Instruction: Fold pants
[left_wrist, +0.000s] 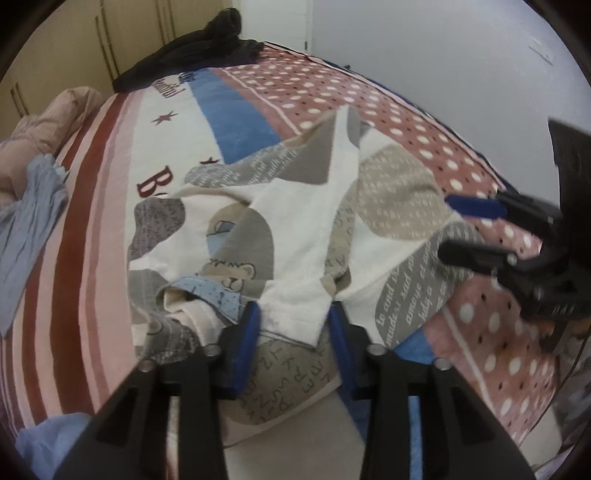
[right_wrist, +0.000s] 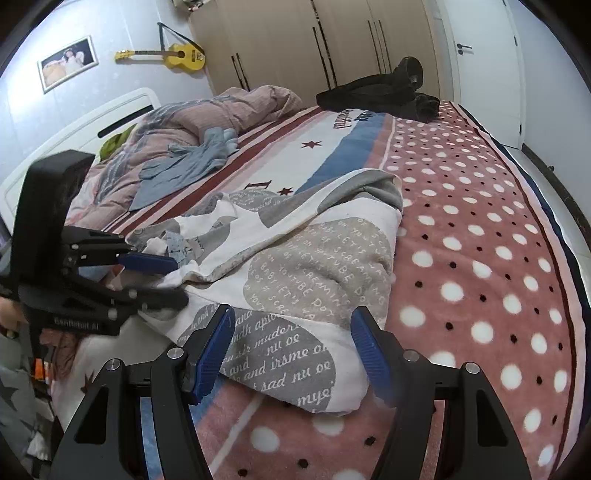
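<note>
The pants (left_wrist: 306, 221) are white with grey and beige patches and printed letters, lying rumpled on the bed; they also show in the right wrist view (right_wrist: 295, 266). My left gripper (left_wrist: 293, 321) is open, its blue pads on either side of a white cuff edge at the near end, with a gap each side. My right gripper (right_wrist: 291, 339) is open over the near grey-lettered part of the pants, not holding anything. In the left wrist view the right gripper (left_wrist: 476, 229) sits at the pants' right edge. In the right wrist view the left gripper (right_wrist: 162, 280) is at the pants' left edge.
The bed has a blanket (right_wrist: 480, 240) with pink dots, stripes and a blue band. A black garment (right_wrist: 388, 94) lies at the far end. A blue garment (right_wrist: 184, 166) and a pink quilt (right_wrist: 221, 107) lie towards the headboard. Wardrobes and a wall stand beyond.
</note>
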